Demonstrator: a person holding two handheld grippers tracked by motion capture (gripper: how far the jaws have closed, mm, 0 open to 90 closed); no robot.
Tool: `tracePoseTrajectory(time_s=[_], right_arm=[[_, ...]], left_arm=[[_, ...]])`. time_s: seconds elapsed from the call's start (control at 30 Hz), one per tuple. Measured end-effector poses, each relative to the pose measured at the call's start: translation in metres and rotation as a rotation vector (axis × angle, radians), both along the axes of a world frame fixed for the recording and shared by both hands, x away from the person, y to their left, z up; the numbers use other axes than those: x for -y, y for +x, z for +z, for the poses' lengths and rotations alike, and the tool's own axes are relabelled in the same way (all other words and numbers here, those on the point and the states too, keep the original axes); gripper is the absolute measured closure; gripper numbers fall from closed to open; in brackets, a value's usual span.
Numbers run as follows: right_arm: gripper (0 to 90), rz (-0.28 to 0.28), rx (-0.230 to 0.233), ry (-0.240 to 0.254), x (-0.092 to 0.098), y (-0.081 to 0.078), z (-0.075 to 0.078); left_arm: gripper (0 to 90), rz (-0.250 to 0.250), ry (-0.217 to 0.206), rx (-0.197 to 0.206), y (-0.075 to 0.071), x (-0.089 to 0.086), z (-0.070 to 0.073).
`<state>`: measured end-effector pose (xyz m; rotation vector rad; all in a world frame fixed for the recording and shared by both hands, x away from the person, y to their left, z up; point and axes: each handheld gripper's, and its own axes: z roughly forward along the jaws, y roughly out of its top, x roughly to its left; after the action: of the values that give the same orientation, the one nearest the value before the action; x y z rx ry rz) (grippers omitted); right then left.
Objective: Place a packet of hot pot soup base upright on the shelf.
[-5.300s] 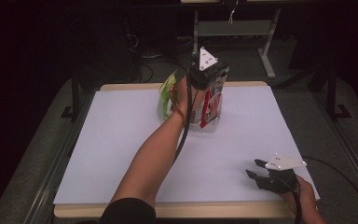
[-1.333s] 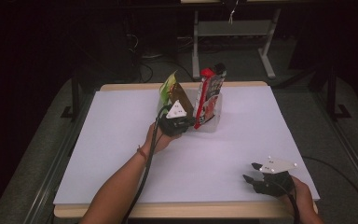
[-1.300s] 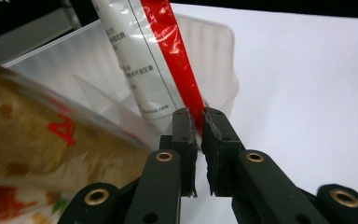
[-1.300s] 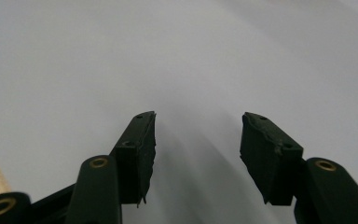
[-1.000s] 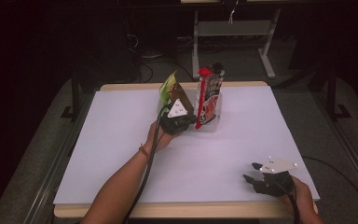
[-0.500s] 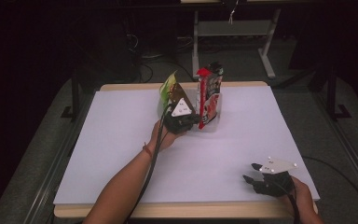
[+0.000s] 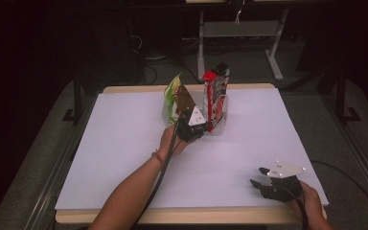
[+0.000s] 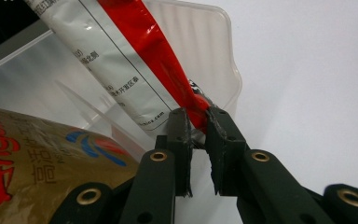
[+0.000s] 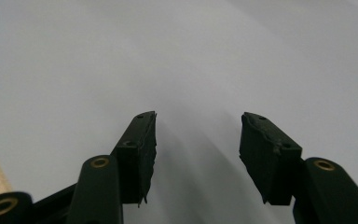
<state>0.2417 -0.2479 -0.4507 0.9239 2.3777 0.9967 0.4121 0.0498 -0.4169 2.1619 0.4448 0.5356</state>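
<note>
At table's far centre, left gripper jaws pinch the red-white packet's lower edge inside clear bin; gold bag beside it. Right gripper rests near front right corner, jaws apart over white tabletop.

packets crowd far centre, near table open

Place: lab or workshop | Evidence: white-topped table on metal frame, floor cables, dark surroundings
</note>
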Motion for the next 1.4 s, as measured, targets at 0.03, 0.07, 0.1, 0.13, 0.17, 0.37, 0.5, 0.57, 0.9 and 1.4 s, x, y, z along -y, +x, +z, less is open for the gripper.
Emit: tracePoseTrajectory(time_s=[0.03, 0.07, 0.1, 0.13, 0.17, 0.37, 0.5, 0.57, 0.9, 1.4], right_arm=[[45.2, 0.0, 0.0, 0.0, 0.0, 0.0, 0.0], [45.3, 0.001, -0.001, 0.0, 0.0, 0.0, 0.0], [45.3, 0.002, 0.0, 0.0, 0.0, -0.001, 0.0], [45.3, 0.002, 0.0, 0.0, 0.0, -0.001, 0.0], [45.3, 0.001, -0.001, -0.002, 0.001, -0.001, 0.0], [45.3, -0.003, 0.0, -0.001, 0.002, -0.001, 0.0], [45.3, 0.001, -0.001, -0.002, 0.001, -0.001, 0.0], [45.3, 0.002, -0.002, -0.003, 0.001, -0.001, 0.0], [45.5, -0.004, 0.002, -0.002, 0.002, -0.002, 0.001], [45.6, 0.0, -0.001, -0.009, 0.001, -0.004, 0.0]], left_arm=[[79.2, 0.002, 0.015, 0.006, 0.0, 0.001, 0.0], [79.2, 0.007, 0.018, 0.007, -0.001, 0.001, 0.001], [79.2, 0.015, 0.01, 0.007, -0.001, 0.001, 0.001], [79.2, 0.022, 0.011, 0.005, -0.001, 0.001, 0.002], [77.9, 0.025, 0.004, -0.002, 0.0, -0.001, 0.002], [75.4, 0.075, -0.018, 0.028, 0.001, -0.012, 0.007], [75.6, 0.075, -0.05, 0.033, 0.0, -0.012, 0.007], [76.1, 0.029, -0.091, 0.05, -0.007, -0.009, 0.012], [83.0, -0.03, 0.017, 0.039, -0.003, 0.006, 0.0], [89.8, -0.001, -0.072, -0.065, 0.015, -0.004, -0.005]])
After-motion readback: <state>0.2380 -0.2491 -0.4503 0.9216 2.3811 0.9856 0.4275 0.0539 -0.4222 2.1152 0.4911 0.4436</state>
